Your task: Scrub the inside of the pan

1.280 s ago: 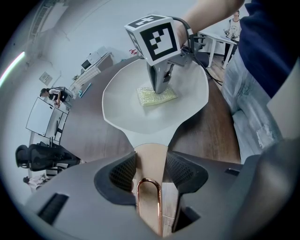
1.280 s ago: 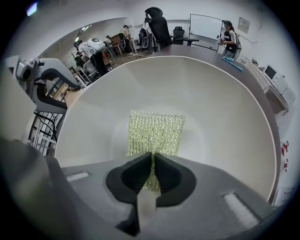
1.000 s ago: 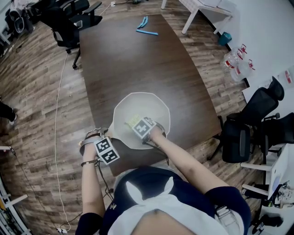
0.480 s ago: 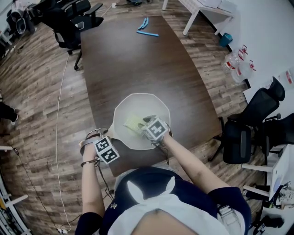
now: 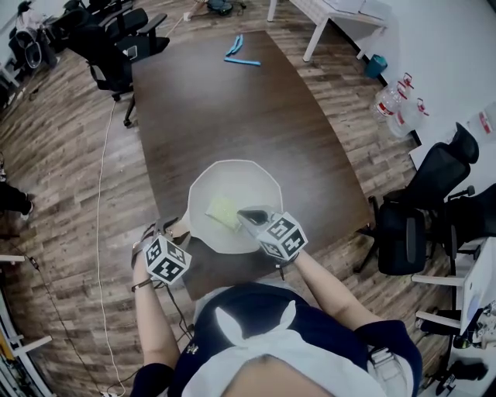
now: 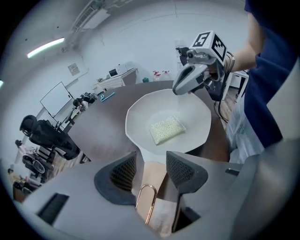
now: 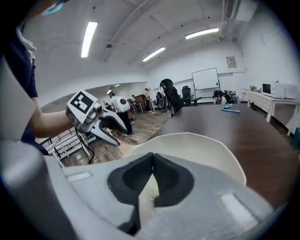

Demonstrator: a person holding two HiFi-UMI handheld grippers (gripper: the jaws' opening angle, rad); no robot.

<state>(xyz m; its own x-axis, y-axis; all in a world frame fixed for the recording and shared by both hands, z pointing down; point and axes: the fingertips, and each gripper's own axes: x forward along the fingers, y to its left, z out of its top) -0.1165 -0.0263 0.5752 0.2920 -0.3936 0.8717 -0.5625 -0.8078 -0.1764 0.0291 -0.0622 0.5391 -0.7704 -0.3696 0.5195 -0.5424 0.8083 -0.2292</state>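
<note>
A white pan (image 5: pixel 249 180) sits near the front edge of the dark table (image 5: pixel 232 108). A pale yellow-green sponge (image 5: pixel 223 211) lies loose inside it, also clear in the left gripper view (image 6: pixel 167 130). My right gripper (image 5: pixel 242 212) hangs above the pan's near side, off the sponge. Its jaws have just been closing and now meet with nothing between them (image 7: pixel 153 157). My left gripper (image 6: pixel 151 166) is shut on the pan's tan handle (image 6: pixel 153 180), which has a copper loop. In the head view this gripper (image 5: pixel 169 233) is at the pan's near left.
Blue items (image 5: pixel 239 50) lie at the table's far end. Black office chairs stand at the far left (image 5: pixel 116 46) and at the right (image 5: pixel 418 217). Water bottles (image 5: pixel 399 105) and a white desk (image 5: pixel 341 15) are to the right. The table's front edge runs just below the pan.
My right gripper has lifted off the sponge and drawn back toward the pan's near rim, leaving the sponge lying in the pan. My left gripper has shifted slightly at the handle.
</note>
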